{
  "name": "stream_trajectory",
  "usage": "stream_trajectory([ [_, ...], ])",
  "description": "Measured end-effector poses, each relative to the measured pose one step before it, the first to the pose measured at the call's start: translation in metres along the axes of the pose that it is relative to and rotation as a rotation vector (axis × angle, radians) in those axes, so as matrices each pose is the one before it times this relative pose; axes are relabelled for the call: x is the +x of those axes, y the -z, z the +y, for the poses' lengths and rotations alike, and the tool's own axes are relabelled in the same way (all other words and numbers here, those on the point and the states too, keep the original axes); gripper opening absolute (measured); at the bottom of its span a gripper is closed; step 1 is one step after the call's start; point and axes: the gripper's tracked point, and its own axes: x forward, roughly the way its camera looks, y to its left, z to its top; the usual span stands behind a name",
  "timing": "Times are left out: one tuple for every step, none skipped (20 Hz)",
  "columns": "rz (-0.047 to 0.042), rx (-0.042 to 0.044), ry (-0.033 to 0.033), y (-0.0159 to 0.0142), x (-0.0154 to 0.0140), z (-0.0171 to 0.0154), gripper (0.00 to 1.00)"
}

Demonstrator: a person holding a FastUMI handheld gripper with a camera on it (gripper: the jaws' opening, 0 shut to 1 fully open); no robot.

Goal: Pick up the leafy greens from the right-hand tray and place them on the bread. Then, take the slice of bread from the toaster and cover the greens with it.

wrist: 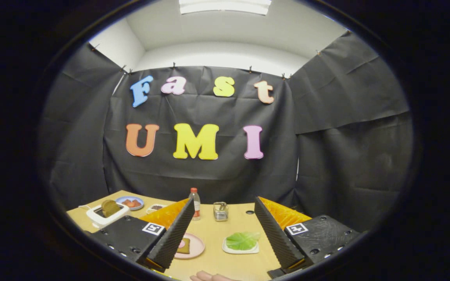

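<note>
Progress: we judge nothing is done yet; greens not moved, toaster slice not pulled.
Claw: claw point(225, 238) wide apart, holding nothing, hovering above the counter point(213, 234) in the lower middle of the frame.
Greens: leafy greens point(242, 240) lie on the white tray point(240, 250), lower centre-right, between the two fingers and nearer the right one, not touching it.
Bread: bread point(184, 246) on the pink plate point(192, 246), lower centre-left, partly hidden behind the left finger; its top looks bare, though we see only part of it.
Toaster: white toaster point(104, 214) at lower left, beyond the left finger, a slice of bread point(110, 207) standing up out of it.
Left to do: grab greens, set on plate bread, then fetch the toaster slice and cover.
Other: bottle point(195, 203) and small metal holder point(220, 211) at the counter's far edge; blue plate point(130, 203) of reddish food behind the toaster; a hand point(209, 276) at the bottom edge.
</note>
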Motion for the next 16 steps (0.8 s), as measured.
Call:
stream_trajectory([
  [0.02666,-0.00892,0.01269,0.01184,0.01073,-0.00945,0.97],
  [0.02567,-0.00570,0.01486,0.01086,0.01279,-0.00941,0.97],
  [0.02678,-0.00260,0.01321,0.00970,0.01384,-0.00982,0.97],
  [0.02621,-0.00067,0.01190,0.00981,0.01339,-0.00829,0.97],
  [0.03131,0.00255,0.01197,0.01202,0.01629,-0.00985,0.97],
  [0.03662,0.00631,0.01103,0.01274,0.01795,-0.00996,0.97],
  [0.02689,0.00527,0.01124,0.00825,0.01445,-0.00771,0.97],
  [0.02542,0.00536,0.01031,0.00779,0.01703,-0.00767,0.97],
  [0.02801,0.00090,0.00962,0.00843,0.01647,-0.00547,0.97],
  [0.02912,0.00216,0.00438,0.00840,0.01681,-0.00491,0.97],
  [0.03246,-0.00004,0.00213,0.00872,0.01603,-0.00193,0.97],
  [0.03060,-0.00459,0.00397,0.00790,0.01544,-0.00236,0.97],
  [0.00959,0.00179,0.00556,0.00300,0.01495,-0.00227,0.97],
  [0.01849,0.00133,0.01069,0.00292,0.01459,-0.00246,0.97],
  [0.03734,0.00540,-0.00212,0.00821,0.01588,0.00069,0.97],
  [0.02803,0.00549,-0.01190,0.00696,0.01205,0.00348,0.97],
])
